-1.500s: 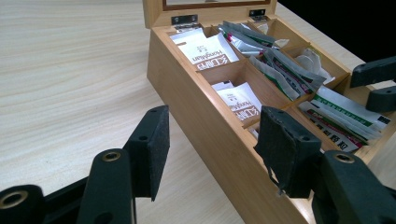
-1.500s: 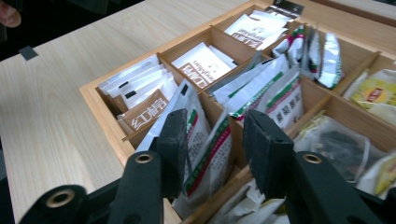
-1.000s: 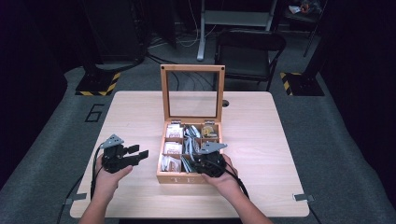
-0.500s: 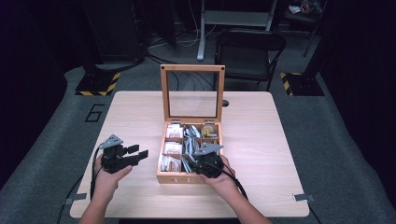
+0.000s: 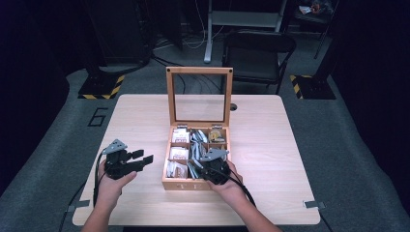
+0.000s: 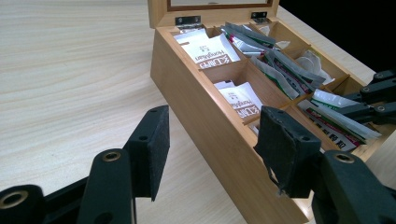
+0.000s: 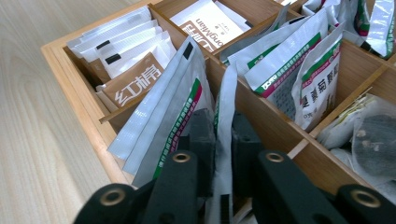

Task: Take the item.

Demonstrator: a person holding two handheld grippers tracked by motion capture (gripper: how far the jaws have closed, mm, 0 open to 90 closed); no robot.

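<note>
The right gripper [image 7: 223,128] jaws, just closing, pinch an upright packet [image 7: 226,100] in the box [image 5: 188,184] near the surface's front edge; left gripper [image 6: 212,149] stands half open, empty

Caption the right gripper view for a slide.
Right gripper pinching a silver sachet upright in the wooden tea box, jaws just closed on it.

The jaws of the right gripper [image 7: 223,135] have just been closing. They now pinch a silver sachet [image 7: 225,107] standing on edge between them, over the near middle compartment of the wooden tea box [image 5: 193,184]. In the high view, this gripper [image 5: 207,162] sits in the same spot over the box's near edge as in the earlier pictures; the narrowing of its jaws is too small to make out there.
</note>
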